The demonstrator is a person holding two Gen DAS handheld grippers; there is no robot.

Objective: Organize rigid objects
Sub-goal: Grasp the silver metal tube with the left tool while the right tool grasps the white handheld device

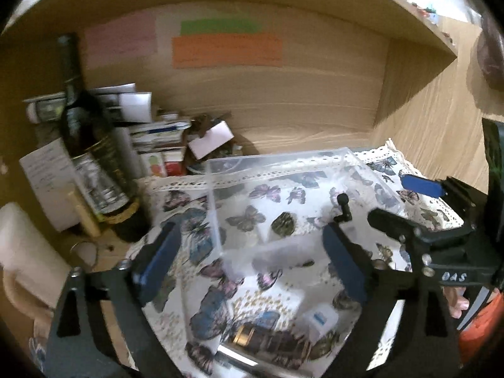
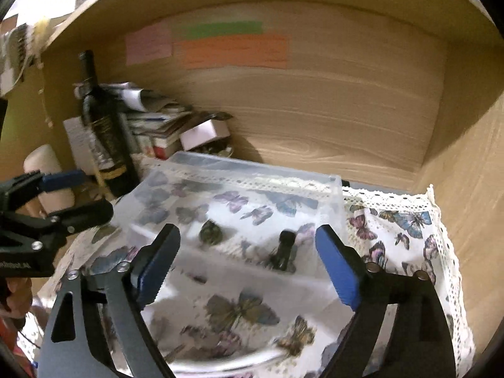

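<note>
A clear plastic box (image 1: 277,163) (image 2: 252,170) stands on a butterfly-print cloth (image 1: 419,195) (image 2: 403,220) inside a wooden cabinet. In it lie a small black L-shaped part (image 1: 343,209) (image 2: 283,249) and a dark round object (image 1: 283,222) (image 2: 210,232). A white bottle (image 1: 319,316) and a gold-capped dark item (image 1: 252,337) lie near its front. My left gripper (image 1: 252,261) is open over the box. My right gripper (image 2: 249,261) is open over the box too. Each gripper shows in the other's view: the right (image 1: 406,201), the left (image 2: 85,195).
A dark wine bottle (image 1: 91,145) (image 2: 104,132) stands at the left beside stacked papers and boxes (image 1: 157,138) (image 2: 157,126). A white roll (image 2: 47,173) stands at far left. Coloured notes (image 1: 226,48) (image 2: 233,47) are stuck on the back wall. A cabinet side wall (image 2: 466,173) stands at the right.
</note>
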